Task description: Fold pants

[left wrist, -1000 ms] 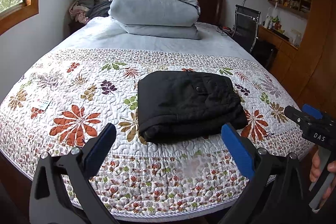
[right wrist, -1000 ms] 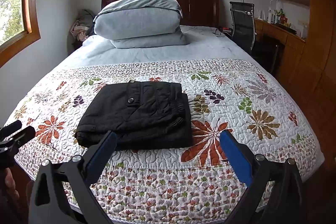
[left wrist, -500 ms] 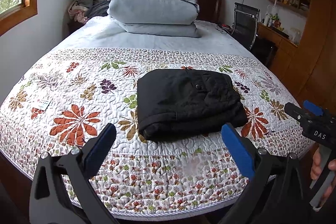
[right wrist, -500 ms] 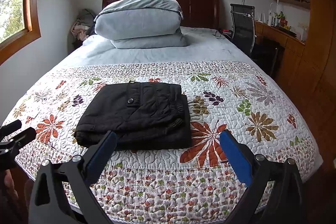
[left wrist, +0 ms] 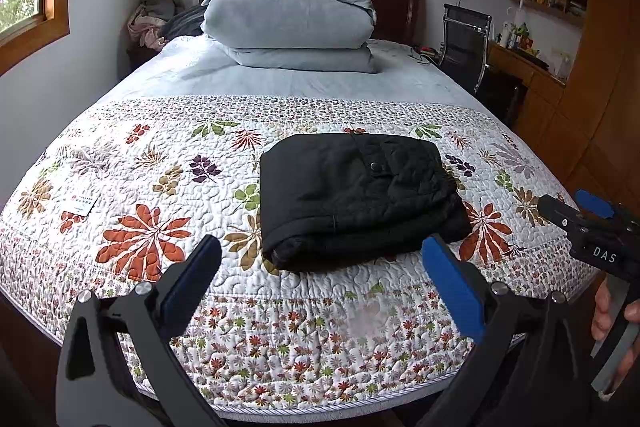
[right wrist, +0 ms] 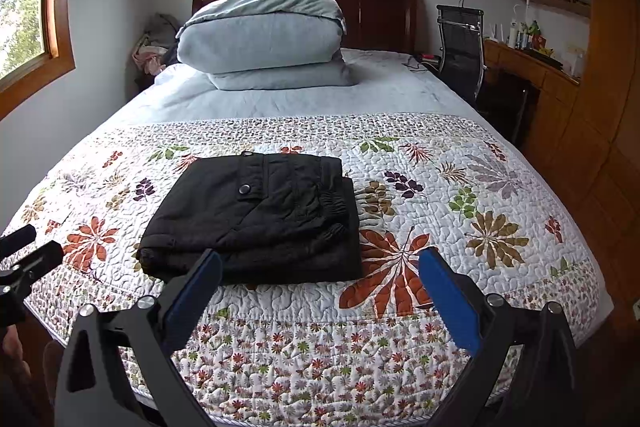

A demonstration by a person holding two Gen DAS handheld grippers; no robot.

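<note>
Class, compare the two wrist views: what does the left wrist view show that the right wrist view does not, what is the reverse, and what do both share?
Only the left wrist view shows a small white label on the quilt, and the right claw with the hand holding it at the right edge.

Only the right wrist view shows the pants' gathered waistband clearly, and part of the left claw at the left edge.

Both show the folded black pants lying on the flowered quilt, the stacked grey bedding, the black chair, and open blue-padded claws touching nothing.
</note>
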